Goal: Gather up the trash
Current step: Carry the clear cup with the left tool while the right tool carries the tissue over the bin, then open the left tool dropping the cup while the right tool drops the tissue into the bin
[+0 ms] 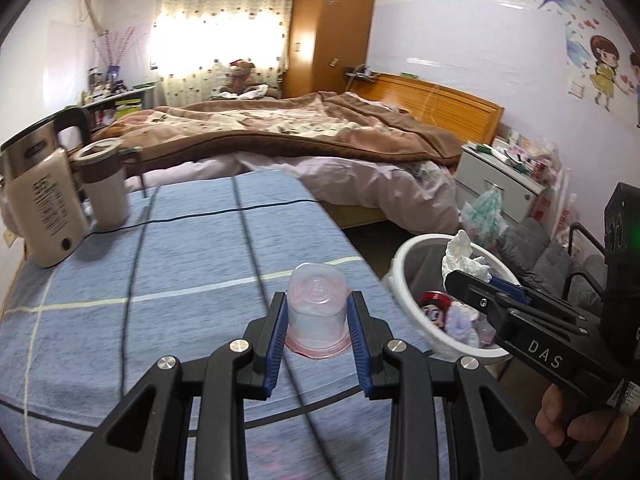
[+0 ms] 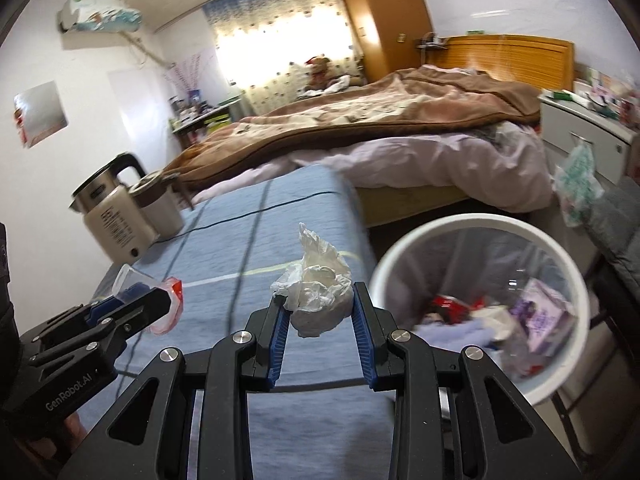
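Two grippers each clamp one piece of trash above a blue checked tablecloth (image 1: 180,264). At 3 o'clock of the cloth stands a white wastebasket (image 2: 576,300), part full of wrappers. At 10 o'clock sit a kettle (image 1: 38,200) and a mug (image 1: 105,184). Left gripper (image 1: 318,322) pinches an upturned clear plastic cup (image 1: 317,304); right gripper (image 2: 320,316) squeezes a crumpled tissue (image 2: 318,292) beside the basket's rim.
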The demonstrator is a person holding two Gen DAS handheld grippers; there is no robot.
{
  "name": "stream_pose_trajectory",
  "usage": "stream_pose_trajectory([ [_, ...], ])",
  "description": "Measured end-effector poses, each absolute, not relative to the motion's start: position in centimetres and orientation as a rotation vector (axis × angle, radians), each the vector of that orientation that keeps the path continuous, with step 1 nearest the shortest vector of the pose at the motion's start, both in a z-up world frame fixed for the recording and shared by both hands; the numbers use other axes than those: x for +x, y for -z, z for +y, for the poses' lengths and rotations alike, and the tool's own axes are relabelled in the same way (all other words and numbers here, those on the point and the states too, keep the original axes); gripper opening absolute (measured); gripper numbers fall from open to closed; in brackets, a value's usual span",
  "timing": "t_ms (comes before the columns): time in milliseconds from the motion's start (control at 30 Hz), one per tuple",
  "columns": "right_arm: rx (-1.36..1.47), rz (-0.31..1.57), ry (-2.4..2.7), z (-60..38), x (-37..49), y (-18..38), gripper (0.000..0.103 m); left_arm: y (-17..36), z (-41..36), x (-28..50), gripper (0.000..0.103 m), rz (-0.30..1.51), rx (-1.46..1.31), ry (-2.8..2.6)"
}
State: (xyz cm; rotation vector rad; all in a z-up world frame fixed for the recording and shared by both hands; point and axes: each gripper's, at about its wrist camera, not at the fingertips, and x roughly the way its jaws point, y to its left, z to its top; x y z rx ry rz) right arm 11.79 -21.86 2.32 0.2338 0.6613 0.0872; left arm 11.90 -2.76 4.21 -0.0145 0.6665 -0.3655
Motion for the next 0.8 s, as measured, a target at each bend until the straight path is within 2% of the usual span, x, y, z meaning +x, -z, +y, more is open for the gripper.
stream_pose_trajectory([
  [800, 0.247, 0.709, 0.174, -34.5, 11.3, -0.3, 0.032, -2.5, -16.4, 14.4, 0.032, 0.728, 0.074, 0.568],
])
